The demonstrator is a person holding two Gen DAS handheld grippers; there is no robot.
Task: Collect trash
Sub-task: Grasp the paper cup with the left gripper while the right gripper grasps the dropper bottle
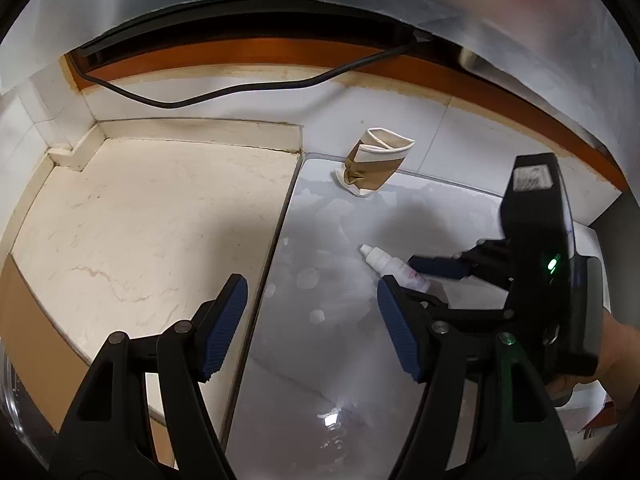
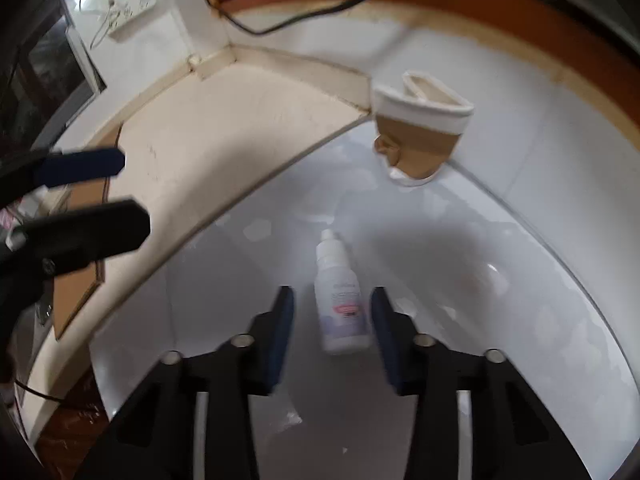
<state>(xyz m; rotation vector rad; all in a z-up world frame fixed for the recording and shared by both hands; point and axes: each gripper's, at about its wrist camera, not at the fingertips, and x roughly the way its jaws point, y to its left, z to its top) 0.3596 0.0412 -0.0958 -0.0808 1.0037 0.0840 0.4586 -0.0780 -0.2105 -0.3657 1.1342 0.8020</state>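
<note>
A small white dropper bottle (image 2: 339,304) lies on the glossy white surface (image 2: 460,280). My right gripper (image 2: 333,306) is open, with a finger on each side of the bottle and gaps showing to both. The bottle also shows in the left wrist view (image 1: 394,268), with the right gripper (image 1: 412,270) around it. A crushed brown and white paper cup (image 1: 374,166) stands at the far edge, against the wall; it also shows in the right wrist view (image 2: 420,132). My left gripper (image 1: 312,300) is open and empty, left of the bottle.
A beige marble counter (image 1: 152,216) adjoins the white surface on the left. A black cable (image 1: 224,90) hangs along the wall under an orange ledge. A wall socket (image 2: 124,4) is at the far left.
</note>
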